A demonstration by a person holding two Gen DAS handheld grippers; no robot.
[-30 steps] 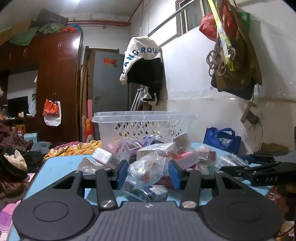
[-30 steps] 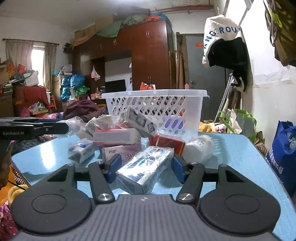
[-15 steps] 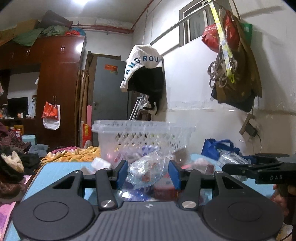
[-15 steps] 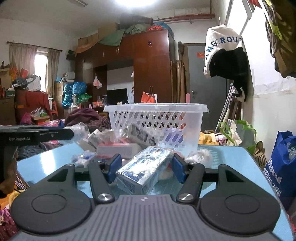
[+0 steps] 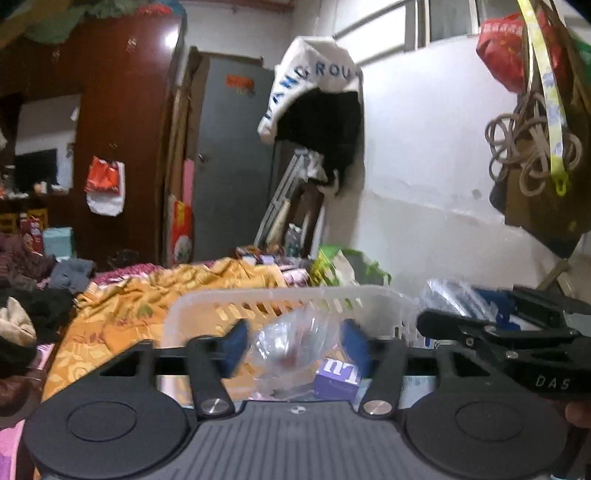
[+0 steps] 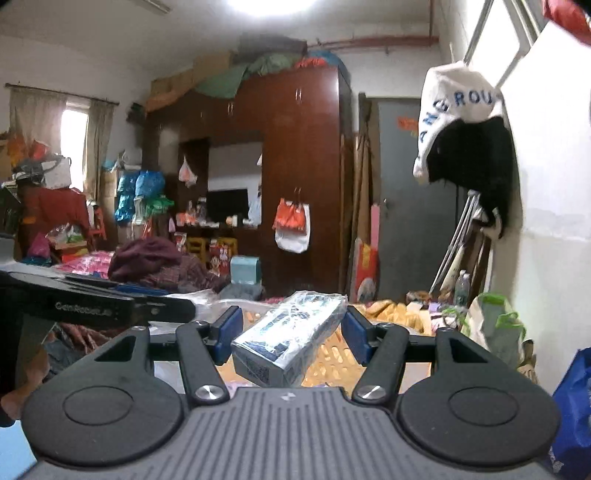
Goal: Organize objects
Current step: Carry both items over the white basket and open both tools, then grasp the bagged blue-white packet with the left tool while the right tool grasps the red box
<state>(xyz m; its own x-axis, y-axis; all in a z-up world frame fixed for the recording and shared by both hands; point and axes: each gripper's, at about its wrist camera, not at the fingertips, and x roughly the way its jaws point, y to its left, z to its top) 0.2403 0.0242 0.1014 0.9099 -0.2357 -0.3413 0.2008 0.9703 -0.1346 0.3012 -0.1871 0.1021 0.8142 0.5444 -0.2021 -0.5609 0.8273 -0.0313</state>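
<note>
bag (image 5: pixel 291 343) over basket (image 5: pixel 280 301), box (image 5: pixel 338 376) inside, blanket (image 5: pixel 147 295) behind

A ceiling lamp (image 6: pixel 284 5) glares overhead on my right feed; my left feed is motion-smeared, fisheye-bent at edges.

"das" on right tool (image 5: pixel 550 382)

Left claw (image 5: pixel 291 345) clamped, raised; right claw (image 6: pixel 291 334) likewise, level.
</note>
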